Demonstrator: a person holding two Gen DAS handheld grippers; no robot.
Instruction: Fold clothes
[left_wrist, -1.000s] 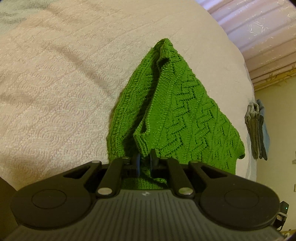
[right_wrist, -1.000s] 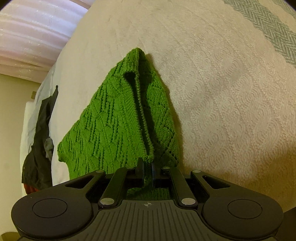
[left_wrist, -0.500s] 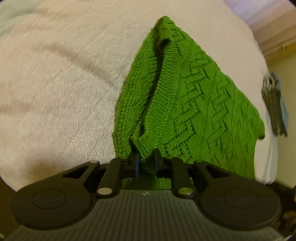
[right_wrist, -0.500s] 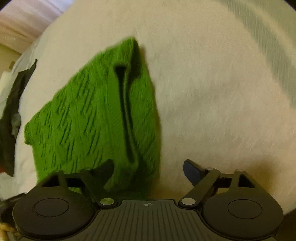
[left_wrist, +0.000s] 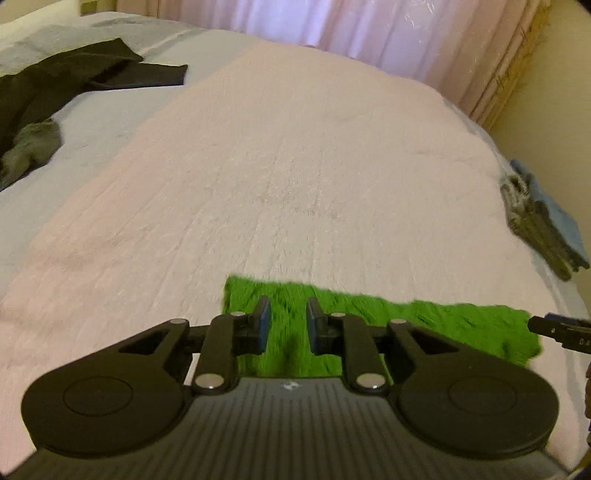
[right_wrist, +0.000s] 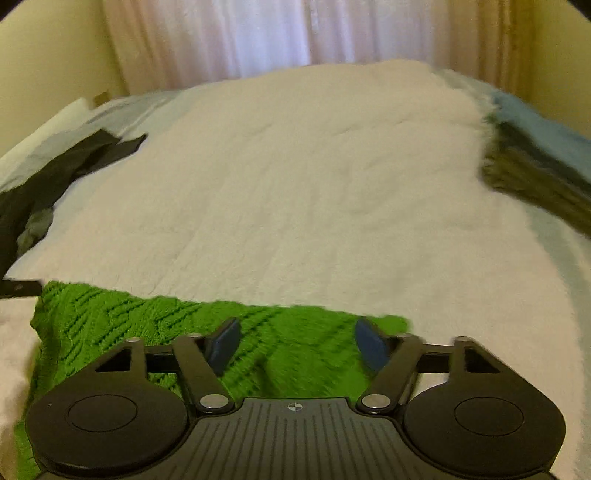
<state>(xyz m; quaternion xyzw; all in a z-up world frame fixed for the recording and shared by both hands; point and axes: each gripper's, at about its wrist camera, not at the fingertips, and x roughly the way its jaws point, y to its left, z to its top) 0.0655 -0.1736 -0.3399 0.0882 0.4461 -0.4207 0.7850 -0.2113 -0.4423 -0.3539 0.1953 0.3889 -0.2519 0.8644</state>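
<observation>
Your sweater (left_wrist: 388, 325) lies flat on the bedspread (left_wrist: 295, 166) at the near edge, right under both grippers. Far left on the bed sits a heap of dark clothes (left_wrist: 55, 85), and over at the right edge you've got a folded stack (left_wrist: 543, 229), curtains (right_wrist: 258, 37) behind.

Chunky green knitted sweater (right_wrist: 155, 325), coarse ribbed wool-like cloth with a raised zigzag pattern; under it a pale quilted bedspread (left_wrist: 295, 166), matt and softly textured; left gripper (left_wrist: 287, 325) in matt black plastic with small shiny metal pivot pins, blue rubbery pads; thin, faintly glossy pink curtains (left_wrist: 369, 33); limp matt black garment (left_wrist: 55, 77).
</observation>
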